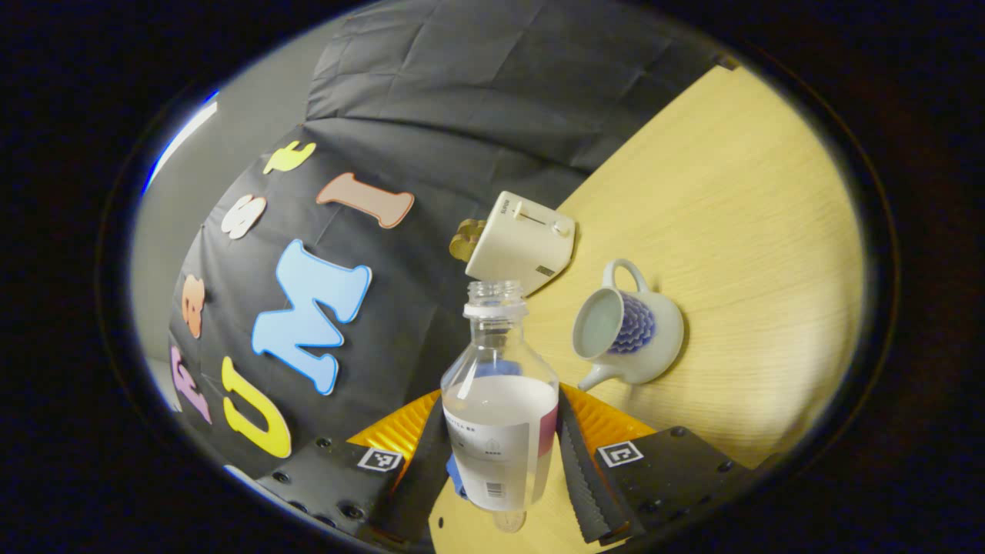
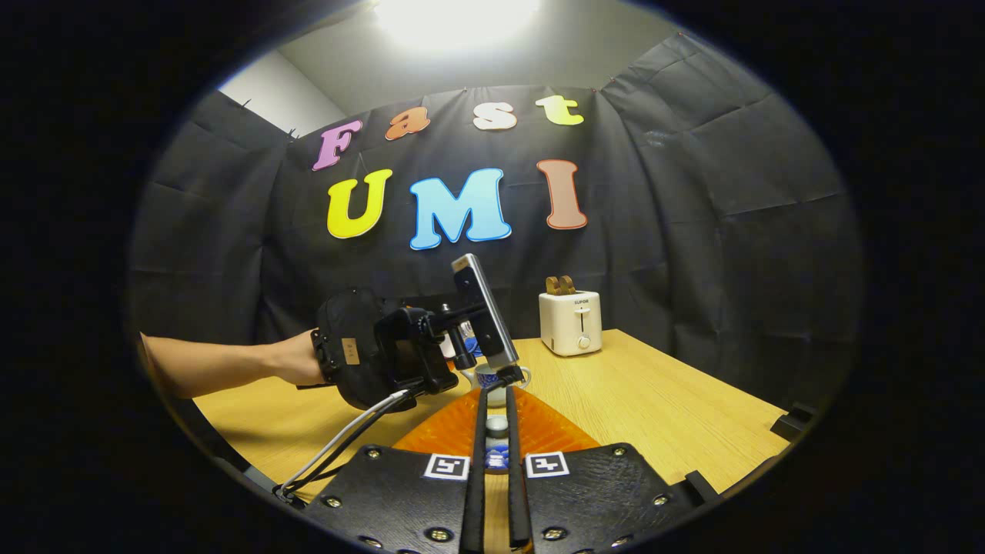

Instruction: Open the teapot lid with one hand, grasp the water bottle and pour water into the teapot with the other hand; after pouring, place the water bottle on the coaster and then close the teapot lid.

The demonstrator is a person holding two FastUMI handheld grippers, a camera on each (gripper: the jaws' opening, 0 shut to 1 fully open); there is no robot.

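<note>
My left gripper [image 1: 502,400] is shut on a clear, uncapped water bottle [image 1: 500,415], about half full and held at the label. The bottle's open mouth [image 1: 495,292] points toward the toaster. The white teapot [image 1: 627,327] with a blue scale pattern stands lidless to the right of the bottle, apart from it. No water stream shows. My right gripper [image 2: 496,392] is shut on the teapot lid [image 2: 496,425], a small white knob over a blue-patterned piece. In the right gripper view the teapot [image 2: 492,378] sits just beyond those fingertips, partly hidden.
A cream toaster [image 1: 523,238] with toast in it stands at the back of the wooden table [image 1: 731,215]. A hand [image 2: 288,362] holds the left gripper's dark housing [image 2: 369,354], cable trailing. A blue patch [image 1: 455,475] lies behind the bottle's base.
</note>
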